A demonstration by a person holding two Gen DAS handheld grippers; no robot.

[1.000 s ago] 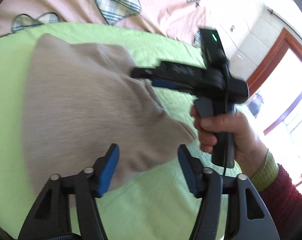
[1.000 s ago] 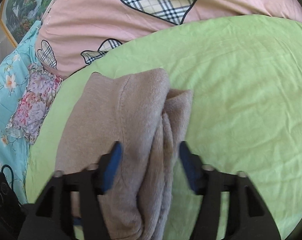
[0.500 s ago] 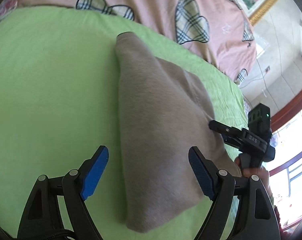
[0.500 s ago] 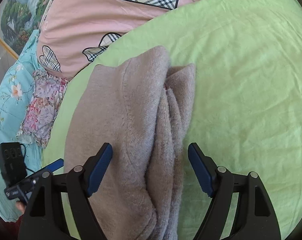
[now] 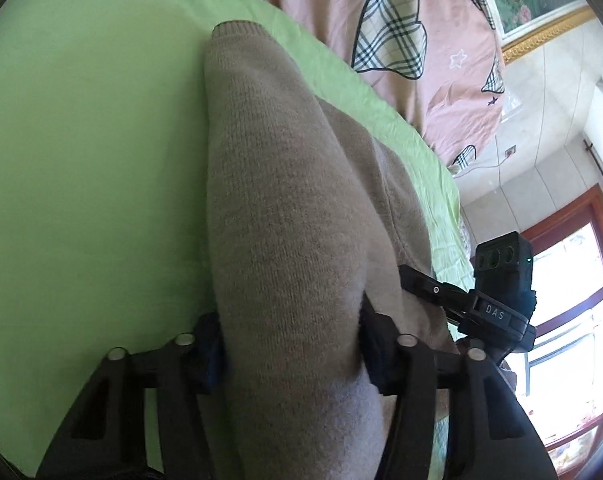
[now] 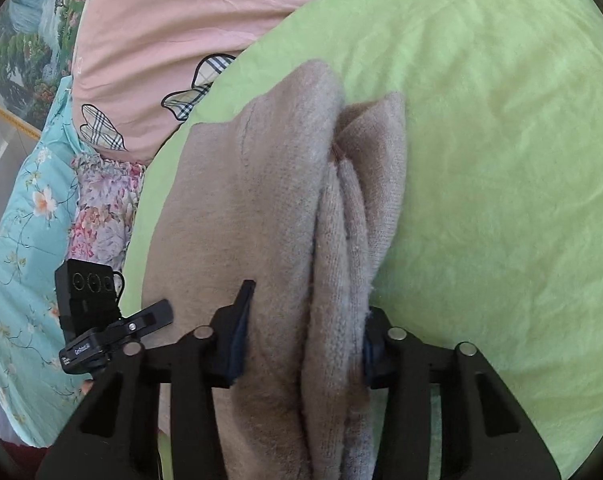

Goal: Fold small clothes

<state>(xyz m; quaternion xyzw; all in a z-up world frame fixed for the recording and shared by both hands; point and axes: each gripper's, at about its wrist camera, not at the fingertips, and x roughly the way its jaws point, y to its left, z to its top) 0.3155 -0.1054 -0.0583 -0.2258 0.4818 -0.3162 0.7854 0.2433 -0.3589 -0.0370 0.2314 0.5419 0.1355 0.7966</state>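
A folded beige knit garment (image 5: 285, 208) lies on the green sheet (image 5: 81, 160). In the left wrist view my left gripper (image 5: 289, 340) is shut on the thick near end of the garment, cloth bulging between its blue pads. In the right wrist view my right gripper (image 6: 301, 344) is shut on the other near end, where several stacked folds (image 6: 341, 240) show. The garment (image 6: 245, 208) runs away from both grippers across the sheet (image 6: 501, 160). Each gripper shows in the other's view: the right one (image 5: 481, 304) and the left one (image 6: 101, 320).
A pink quilt with plaid hearts (image 5: 381, 32) lies beyond the green sheet. A floral turquoise cloth (image 6: 25, 240) lies at the bed's left side. A framed picture (image 6: 17, 40) hangs on the wall. A window with a red frame (image 5: 573, 320) is at the right.
Both grippers moved forward over the garment's near ends and closed on the cloth; half a second ago both stood open around it.
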